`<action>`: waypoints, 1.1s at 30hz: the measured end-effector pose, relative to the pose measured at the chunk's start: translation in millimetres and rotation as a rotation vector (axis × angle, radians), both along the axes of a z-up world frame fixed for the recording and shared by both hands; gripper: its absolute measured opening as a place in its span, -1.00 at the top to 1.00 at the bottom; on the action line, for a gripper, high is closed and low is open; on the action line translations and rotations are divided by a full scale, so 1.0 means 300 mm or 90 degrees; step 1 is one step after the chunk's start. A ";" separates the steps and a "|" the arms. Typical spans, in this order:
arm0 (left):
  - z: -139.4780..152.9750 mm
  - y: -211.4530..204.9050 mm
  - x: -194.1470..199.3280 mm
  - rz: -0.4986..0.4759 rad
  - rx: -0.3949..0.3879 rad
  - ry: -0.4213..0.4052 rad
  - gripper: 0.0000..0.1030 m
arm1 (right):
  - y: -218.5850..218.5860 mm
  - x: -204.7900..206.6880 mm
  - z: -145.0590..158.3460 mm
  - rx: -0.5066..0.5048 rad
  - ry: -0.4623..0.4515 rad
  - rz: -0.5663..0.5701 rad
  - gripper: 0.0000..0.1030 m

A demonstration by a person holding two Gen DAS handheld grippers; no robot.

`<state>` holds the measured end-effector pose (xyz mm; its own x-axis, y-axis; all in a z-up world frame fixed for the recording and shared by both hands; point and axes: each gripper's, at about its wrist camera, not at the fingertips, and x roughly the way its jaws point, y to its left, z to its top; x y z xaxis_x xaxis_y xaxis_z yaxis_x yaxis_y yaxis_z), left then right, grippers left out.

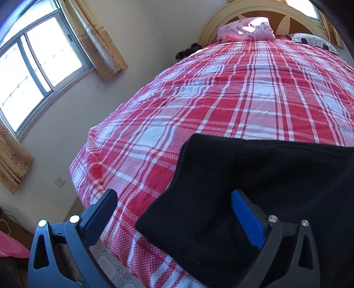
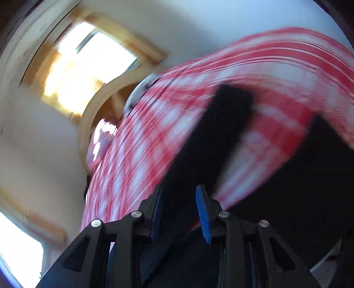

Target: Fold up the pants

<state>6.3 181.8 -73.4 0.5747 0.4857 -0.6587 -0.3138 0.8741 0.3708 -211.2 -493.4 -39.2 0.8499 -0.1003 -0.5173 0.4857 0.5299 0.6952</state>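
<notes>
Black pants [image 1: 254,183] lie on a red and white plaid bedspread [image 1: 221,93] near the foot of the bed. My left gripper [image 1: 174,199] is open wide, and its fingers straddle the left edge of the pants without closing on the cloth. In the blurred right wrist view, my right gripper [image 2: 179,201] is partly open with black pants cloth [image 2: 212,137] between and ahead of its fingers. A pant leg stretches away from it over the bedspread [image 2: 154,137]. I cannot tell whether the pads press the cloth.
A pink pillow [image 1: 245,28] and a patterned pillow [image 1: 314,41] lie at a wooden headboard [image 1: 219,17]. A window [image 1: 37,73] with beige curtains [image 1: 101,39] is on the left wall. The bed's left edge drops to a tiled floor [image 1: 115,265].
</notes>
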 end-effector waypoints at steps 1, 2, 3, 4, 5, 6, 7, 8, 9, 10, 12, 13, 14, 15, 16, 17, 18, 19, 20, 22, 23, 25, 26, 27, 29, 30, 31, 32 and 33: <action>0.001 0.001 0.004 0.004 -0.003 0.003 -1.00 | -0.072 -0.029 -0.013 0.013 -0.004 -0.029 0.37; 0.002 0.004 0.007 0.007 -0.007 0.005 -1.00 | -0.124 -0.040 -0.020 0.017 -0.004 -0.039 0.37; 0.002 0.007 0.009 0.010 -0.012 0.007 -1.00 | -0.175 -0.044 -0.015 0.016 0.000 -0.038 0.37; 0.002 0.009 0.009 0.014 -0.017 0.008 -1.00 | -0.223 -0.028 -0.015 0.005 0.011 -0.032 0.37; 0.001 0.012 0.011 0.017 -0.022 0.009 -1.00 | -0.263 -0.017 -0.009 -0.009 0.021 -0.031 0.37; 0.001 0.012 0.010 0.021 -0.025 0.010 -1.00 | -0.278 -0.008 0.002 -0.019 0.026 -0.037 0.37; 0.001 0.014 0.011 0.024 -0.027 0.011 -1.00 | -0.311 0.004 0.008 -0.025 0.025 -0.043 0.37; 0.000 0.010 0.012 0.026 -0.027 0.012 -1.00 | -0.342 0.003 0.018 -0.024 0.020 -0.039 0.37; 0.000 0.008 0.012 0.029 -0.026 0.013 -1.00 | -0.361 0.014 0.016 -0.018 0.022 -0.030 0.37; 0.000 0.006 0.013 0.031 -0.024 0.013 -1.00 | -0.377 0.034 0.010 -0.014 0.029 -0.022 0.37; -0.002 0.001 0.014 0.032 -0.016 0.013 -1.00 | -0.353 0.058 0.026 -0.035 0.031 -0.001 0.58; -0.002 -0.002 0.013 0.032 -0.011 0.013 -1.00 | -0.335 0.076 0.043 -0.059 0.039 0.001 0.71; -0.002 -0.006 0.015 0.030 -0.006 0.014 -1.00 | -0.324 0.080 0.054 -0.070 0.036 0.007 0.75; -0.002 -0.008 0.016 0.029 -0.003 0.015 -1.00 | -0.317 0.070 0.071 -0.075 0.030 0.009 0.75; -0.002 -0.007 0.017 0.028 -0.002 0.016 -1.00 | -0.309 0.063 0.096 -0.078 0.027 0.008 0.75; -0.001 -0.006 0.018 0.028 -0.004 0.018 -1.00 | -0.294 0.051 0.118 -0.079 0.026 0.011 0.76; 0.000 -0.003 0.018 0.027 -0.006 0.020 -1.00 | -0.275 0.048 0.147 -0.081 0.022 0.020 0.76; 0.001 -0.001 0.019 0.027 -0.009 0.021 -1.00 | -0.262 0.038 0.180 -0.081 0.012 0.030 0.76; 0.002 0.001 0.020 0.027 -0.014 0.023 -1.00 | -0.249 0.018 0.214 -0.082 -0.002 0.042 0.76; 0.004 0.011 0.020 0.028 -0.030 0.024 -1.00 | -0.221 -0.035 0.302 -0.089 -0.040 0.067 0.76; 0.003 0.018 0.020 0.029 -0.041 0.024 -1.00 | -0.209 -0.057 0.333 -0.087 -0.065 0.077 0.76; 0.002 0.027 0.019 0.031 -0.058 0.023 -1.00 | -0.207 -0.136 0.368 -0.049 -0.140 0.108 0.76; 0.001 0.031 0.019 0.032 -0.066 0.023 -1.00 | -0.209 -0.152 0.369 -0.039 -0.145 0.113 0.76; 0.001 0.035 0.020 0.031 -0.073 0.024 -1.00 | -0.209 -0.191 0.362 -0.040 -0.123 0.106 0.76; 0.001 0.039 0.024 0.026 -0.082 0.026 -1.00 | -0.191 -0.264 0.338 -0.124 0.017 0.052 0.76; 0.001 0.037 0.026 0.024 -0.082 0.026 -1.00 | -0.173 -0.283 0.317 -0.184 0.109 0.035 0.76; 0.001 0.036 0.028 0.021 -0.081 0.027 -1.00 | -0.156 -0.297 0.269 -0.230 0.197 0.041 0.76; 0.001 0.034 0.031 0.019 -0.079 0.028 -1.00 | -0.154 -0.305 0.215 -0.229 0.242 0.057 0.76; 0.002 0.031 0.034 0.019 -0.075 0.028 -1.00 | -0.157 -0.311 0.173 -0.221 0.280 0.052 0.74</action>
